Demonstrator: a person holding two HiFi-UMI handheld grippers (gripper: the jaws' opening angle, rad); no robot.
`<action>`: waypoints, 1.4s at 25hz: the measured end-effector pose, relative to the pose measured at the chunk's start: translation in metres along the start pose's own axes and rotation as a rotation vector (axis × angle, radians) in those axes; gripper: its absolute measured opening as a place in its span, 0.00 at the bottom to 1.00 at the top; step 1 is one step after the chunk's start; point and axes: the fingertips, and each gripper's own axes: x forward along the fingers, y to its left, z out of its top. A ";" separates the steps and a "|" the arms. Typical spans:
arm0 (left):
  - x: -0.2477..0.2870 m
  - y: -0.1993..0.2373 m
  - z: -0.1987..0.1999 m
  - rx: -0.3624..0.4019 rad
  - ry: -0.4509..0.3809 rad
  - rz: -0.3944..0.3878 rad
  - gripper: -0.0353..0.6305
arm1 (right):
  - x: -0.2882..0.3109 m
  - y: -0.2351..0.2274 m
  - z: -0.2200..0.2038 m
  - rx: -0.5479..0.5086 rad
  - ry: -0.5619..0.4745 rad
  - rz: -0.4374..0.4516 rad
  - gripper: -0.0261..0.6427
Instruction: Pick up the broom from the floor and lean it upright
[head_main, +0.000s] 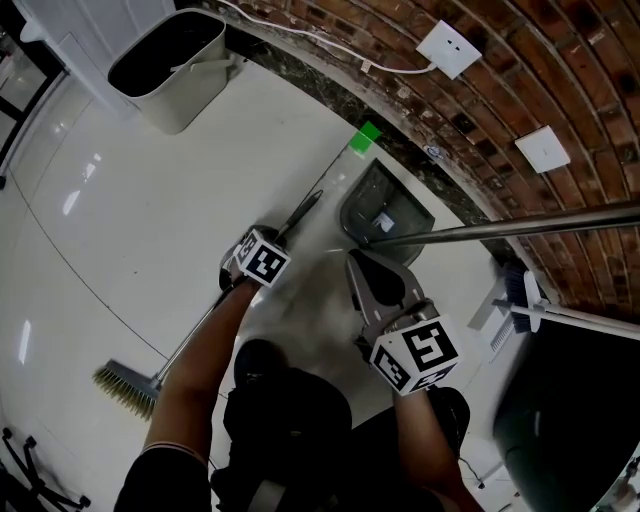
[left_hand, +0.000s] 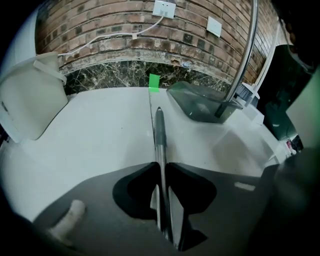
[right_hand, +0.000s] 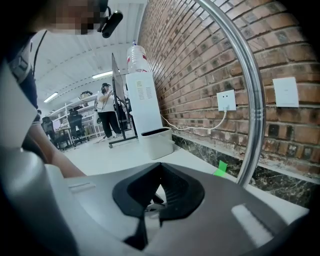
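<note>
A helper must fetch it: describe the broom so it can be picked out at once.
Below the brick wall, look at the white floor. The broom lies flat there, its thin handle pointing toward a strip of green tape. Unlike the dustpan beside it, whose metal pole rises off the floor, it ends in a row of straw-coloured bristles.

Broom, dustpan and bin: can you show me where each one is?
broom (left_hand: 160, 134), left gripper view, on its dark handle.
dustpan (head_main: 372, 195), head view, on the grey scoop.
bin (head_main: 190, 95), head view, on its white outer wall.
</note>
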 end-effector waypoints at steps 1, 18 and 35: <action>-0.005 0.002 0.002 -0.008 -0.006 0.001 0.17 | 0.000 0.002 0.002 0.000 -0.004 0.002 0.05; -0.313 0.028 0.122 -0.037 -0.342 0.132 0.17 | -0.043 0.121 0.205 -0.002 -0.036 0.192 0.05; -0.553 0.076 0.225 -0.151 -0.434 0.270 0.17 | -0.083 0.175 0.456 -0.050 -0.031 0.203 0.05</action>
